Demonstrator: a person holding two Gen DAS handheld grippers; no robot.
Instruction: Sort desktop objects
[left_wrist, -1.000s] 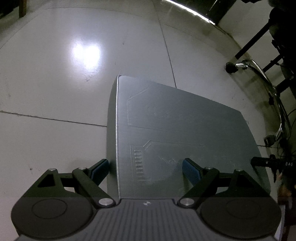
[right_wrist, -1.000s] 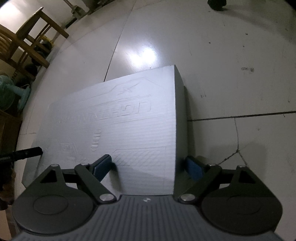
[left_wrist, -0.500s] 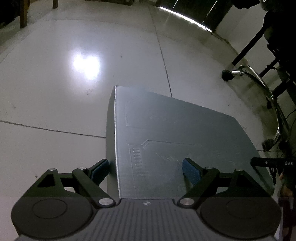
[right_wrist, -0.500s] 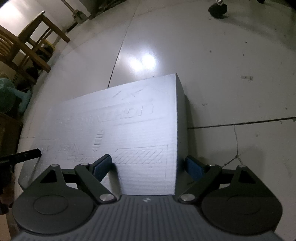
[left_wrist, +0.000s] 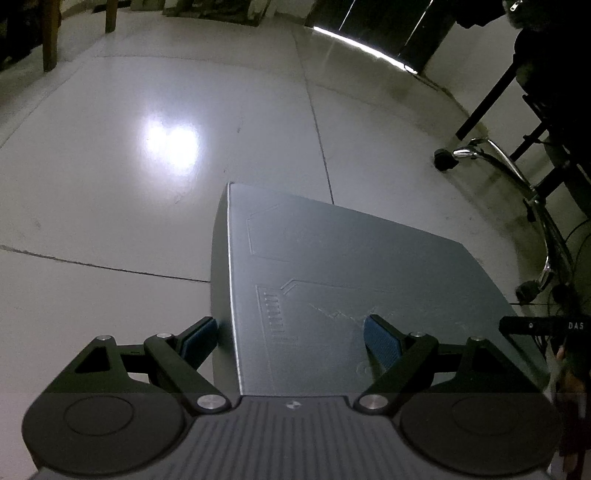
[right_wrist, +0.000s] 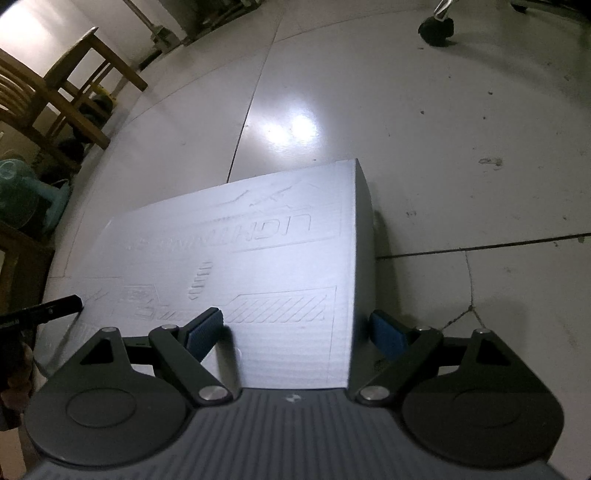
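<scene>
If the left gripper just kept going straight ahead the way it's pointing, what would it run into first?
The left gripper already straddles the left edge of the grey box, so going forward it would slide along that edge. Past the box's far corner, only tiled floor shows, though depth is unclear.

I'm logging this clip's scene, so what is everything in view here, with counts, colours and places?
box: one, grey with embossed lettering, held over the floor, one gripper at each end.
floor: pale glossy tiles with light glare, below the box.
wooden chairs: at least two, brown, far left in the right wrist view.
fan: one, teal, left edge of the right wrist view, beside the chairs.
wheeled chair base: one, chrome legs and black castors, right side of the left wrist view.
left gripper: one, black with blue pads, open, jaws straddling the box's left edge.
right gripper: one, black with blue pads, open, jaws straddling the box's right edge.
</scene>
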